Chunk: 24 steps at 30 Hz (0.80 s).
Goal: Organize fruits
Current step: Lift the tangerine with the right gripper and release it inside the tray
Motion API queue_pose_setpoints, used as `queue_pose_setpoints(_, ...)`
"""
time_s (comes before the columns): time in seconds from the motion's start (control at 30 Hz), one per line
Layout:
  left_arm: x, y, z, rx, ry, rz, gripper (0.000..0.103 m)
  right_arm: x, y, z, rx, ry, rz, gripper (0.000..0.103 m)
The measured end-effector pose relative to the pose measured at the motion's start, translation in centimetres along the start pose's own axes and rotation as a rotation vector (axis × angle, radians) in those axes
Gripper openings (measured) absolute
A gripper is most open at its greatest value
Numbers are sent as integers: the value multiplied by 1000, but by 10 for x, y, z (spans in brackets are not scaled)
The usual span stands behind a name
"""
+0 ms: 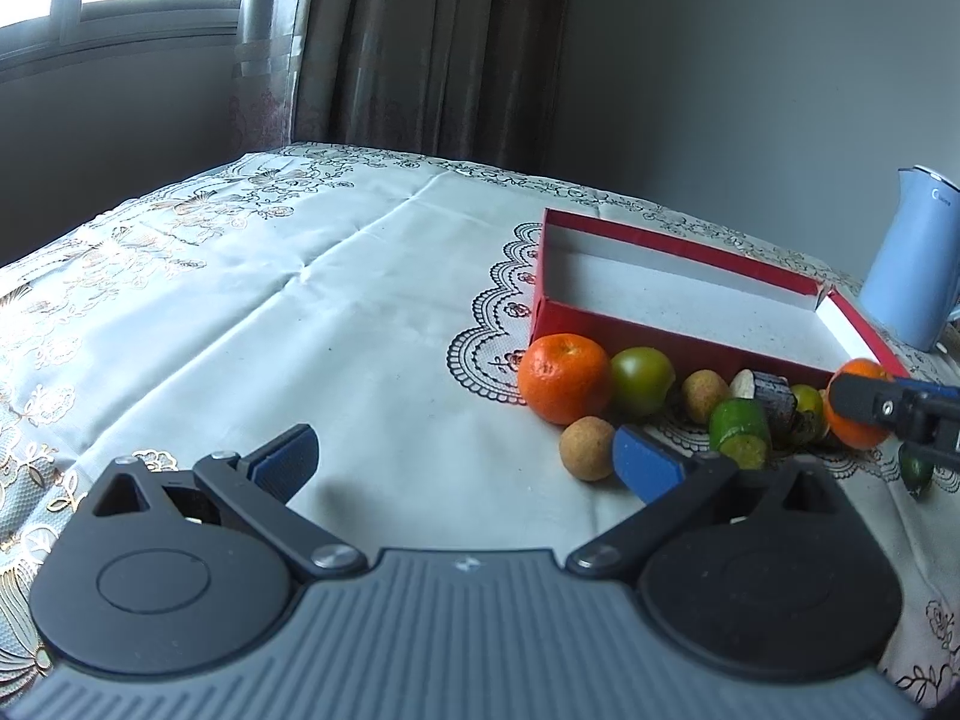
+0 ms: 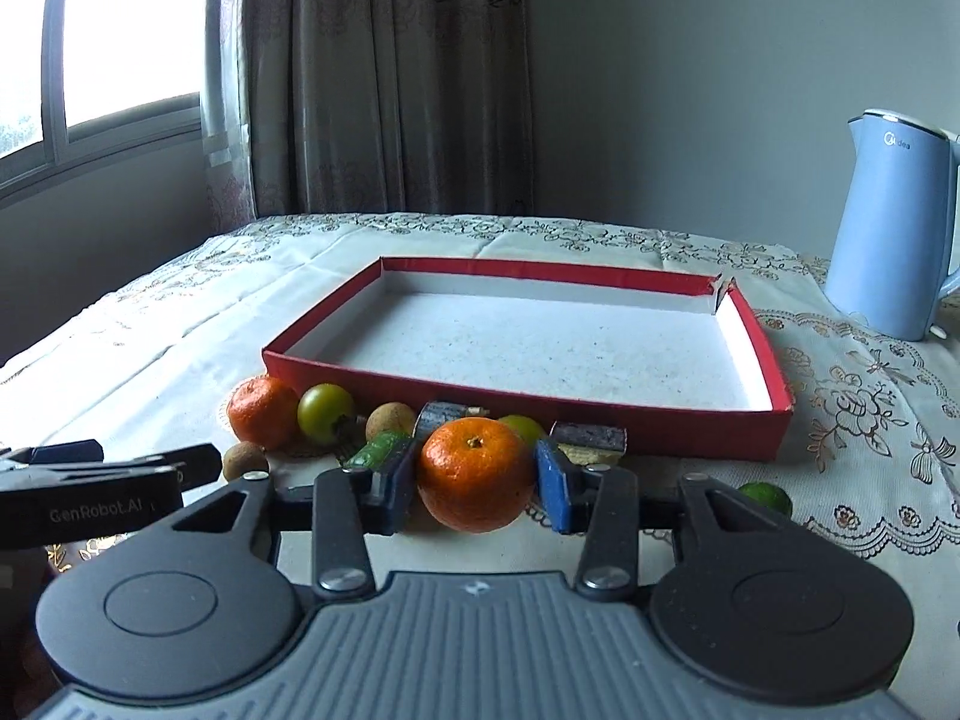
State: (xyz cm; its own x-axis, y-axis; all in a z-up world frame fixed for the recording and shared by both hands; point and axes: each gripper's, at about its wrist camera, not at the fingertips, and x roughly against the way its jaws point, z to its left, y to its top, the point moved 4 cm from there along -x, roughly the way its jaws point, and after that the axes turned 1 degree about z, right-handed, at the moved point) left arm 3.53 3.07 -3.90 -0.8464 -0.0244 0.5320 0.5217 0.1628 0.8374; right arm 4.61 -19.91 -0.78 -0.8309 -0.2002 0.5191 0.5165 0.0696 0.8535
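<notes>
Blue pads on the right hand-held gripper (image 2: 477,477) are sitting against both sides of the orange mandarin (image 2: 476,476), so I'd call that clamped on it, fruit down low at the table (image 2: 870,420), right at 6 o'clock of the red box (image 2: 660,433). The box looks empty inside, so this is probably the first fruit going in. My tip for this step: lift straight up before heading toward 12 o'clock, because the near wall of the box is just beyond the fruit and the dark chunks and the green piece (image 2: 379,450) at 9 o'clock are crowded right against it. Don't squeeze harder, a mandarin is soft and round and could squirt out or bruise. Left hand-held gripper (image 1: 468,462) is spread wide with nothing in it, parked over bare cloth at about 8 o'clock of the pile, next to a small brown fruit (image 1: 588,447). Keep it there, out of the lift path.
</notes>
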Motion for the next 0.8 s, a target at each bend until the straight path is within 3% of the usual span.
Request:
queue_pose_setpoints(0.17, 0, 0, -1, -8, 2, 2, 103, -9, 39, -31, -24, -64, -57, 42)
queue_pose_setpoints(0.3, 0, 0, -2, -19, -14, -1, 103, -35, 58, -58, -36, -124, -39, 42)
queue_pose_setpoints(0.47, 2, 0, -6, -36, -21, -15, 103, -70, 57, -89, -87, -166, 19, 42)
queue_pose_setpoints(0.67, 4, 1, -11, -61, -28, -30, 103, -93, 45, -102, -115, -153, 77, 44)
queue_pose_setpoints(0.77, 3, 1, -13, -75, -22, -26, 103, -94, 42, -104, -116, -150, 71, 54)
queue_pose_setpoints(0.8, 3, 1, -13, -79, -21, -23, 103, -92, 42, -103, -112, -152, 61, 64)
